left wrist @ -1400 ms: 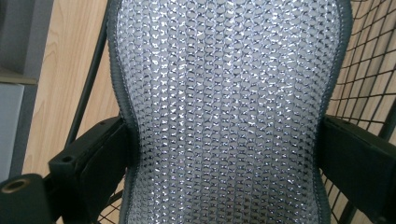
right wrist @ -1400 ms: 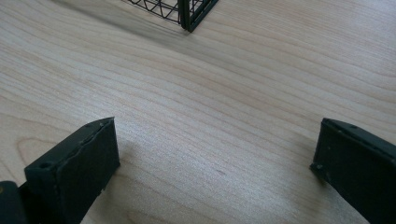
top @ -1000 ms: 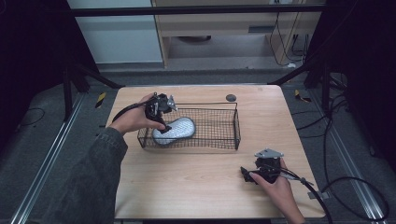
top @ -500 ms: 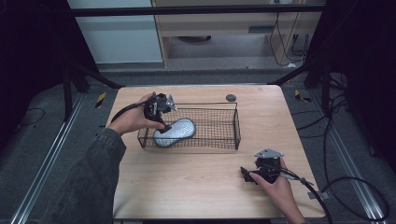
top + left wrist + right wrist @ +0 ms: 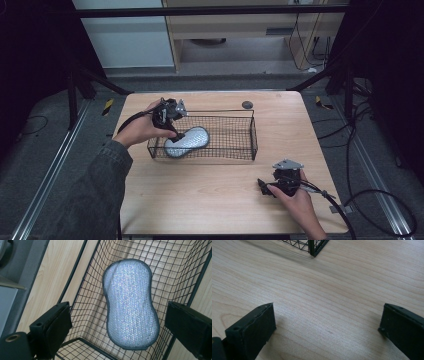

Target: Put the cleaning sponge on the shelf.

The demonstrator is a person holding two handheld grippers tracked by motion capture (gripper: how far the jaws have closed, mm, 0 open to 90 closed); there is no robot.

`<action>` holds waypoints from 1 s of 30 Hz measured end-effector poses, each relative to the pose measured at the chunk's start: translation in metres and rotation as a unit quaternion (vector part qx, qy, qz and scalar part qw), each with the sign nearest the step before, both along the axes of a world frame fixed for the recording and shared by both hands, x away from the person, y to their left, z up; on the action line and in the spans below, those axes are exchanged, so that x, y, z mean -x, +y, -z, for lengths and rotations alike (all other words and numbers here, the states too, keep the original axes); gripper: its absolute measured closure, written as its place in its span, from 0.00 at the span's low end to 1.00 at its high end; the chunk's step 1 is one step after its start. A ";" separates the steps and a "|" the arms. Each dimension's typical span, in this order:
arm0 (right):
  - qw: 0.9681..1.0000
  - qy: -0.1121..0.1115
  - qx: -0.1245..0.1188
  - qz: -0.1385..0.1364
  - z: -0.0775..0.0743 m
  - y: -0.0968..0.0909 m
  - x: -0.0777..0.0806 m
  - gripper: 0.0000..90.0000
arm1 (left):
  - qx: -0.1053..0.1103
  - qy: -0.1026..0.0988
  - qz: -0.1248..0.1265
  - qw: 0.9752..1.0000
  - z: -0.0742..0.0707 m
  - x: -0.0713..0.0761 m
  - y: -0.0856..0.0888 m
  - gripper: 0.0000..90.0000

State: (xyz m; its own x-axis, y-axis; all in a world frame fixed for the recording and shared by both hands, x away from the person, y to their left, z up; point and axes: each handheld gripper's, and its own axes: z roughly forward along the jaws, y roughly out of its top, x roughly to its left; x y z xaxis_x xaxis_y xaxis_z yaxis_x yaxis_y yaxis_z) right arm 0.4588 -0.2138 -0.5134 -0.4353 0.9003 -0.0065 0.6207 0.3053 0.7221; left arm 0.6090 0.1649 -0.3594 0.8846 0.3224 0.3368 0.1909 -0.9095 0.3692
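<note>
Over the left end of the wire basket [image 5: 248,131] we hold our left gripper [image 5: 120,322] with its jaws spread wide, nothing between them. Looking down along those jaws, the silvery scrubbing pad [image 5: 130,302] lies flat on the basket's mesh floor, one rounded end pointing toward us, its edges clear of both jaws. From the high view the same pad [image 5: 190,140] sits in the basket's left half, close to the near-left corner; the right half of the basket holds nothing else we can make out.

We judge that this is either the moment just after letting the pad go into the basket or the moment before reaching down for it (the pictures alone do not settle which). If a pick-up is meant, the next move calls for lowering the left gripper between the basket walls, keeping the outer jaw clear of the rim wire, and closing across the pad's narrow waist, where it should pinch easily since it looks soft and thin.

Our right gripper [image 5: 265,186] rests low on the bare table [image 5: 200,200] near the front right corner, well apart from the basket. Its jaws stand wide apart too, with wood grain [image 5: 324,315] between them and one basket corner [image 5: 313,247] farther off.
</note>
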 end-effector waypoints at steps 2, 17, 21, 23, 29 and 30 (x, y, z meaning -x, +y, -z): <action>1.000 0.000 0.000 0.000 0.000 0.000 0.000 0.00 | 0.002 -0.002 -0.001 1.000 -0.001 0.002 0.000 0.07; 1.000 0.000 0.000 0.000 0.000 0.000 0.000 0.00 | 0.053 -0.006 -0.050 0.997 -0.007 0.019 0.003 0.06; 1.000 0.000 -0.001 0.000 0.000 0.000 0.000 0.00 | 0.078 -0.014 -0.071 0.994 -0.006 0.034 0.006 0.06; 1.000 0.000 -0.001 0.000 0.000 0.000 0.000 0.00 | 0.084 -0.015 -0.074 0.994 -0.006 0.038 0.007 0.06; 1.000 0.001 -0.001 0.001 0.000 0.000 0.001 0.00 | 0.118 -0.025 -0.090 0.989 -0.004 0.067 0.014 0.05; 1.000 0.001 -0.001 0.001 0.000 0.000 0.001 0.00 | 0.126 -0.028 -0.092 0.987 -0.003 0.074 0.016 0.05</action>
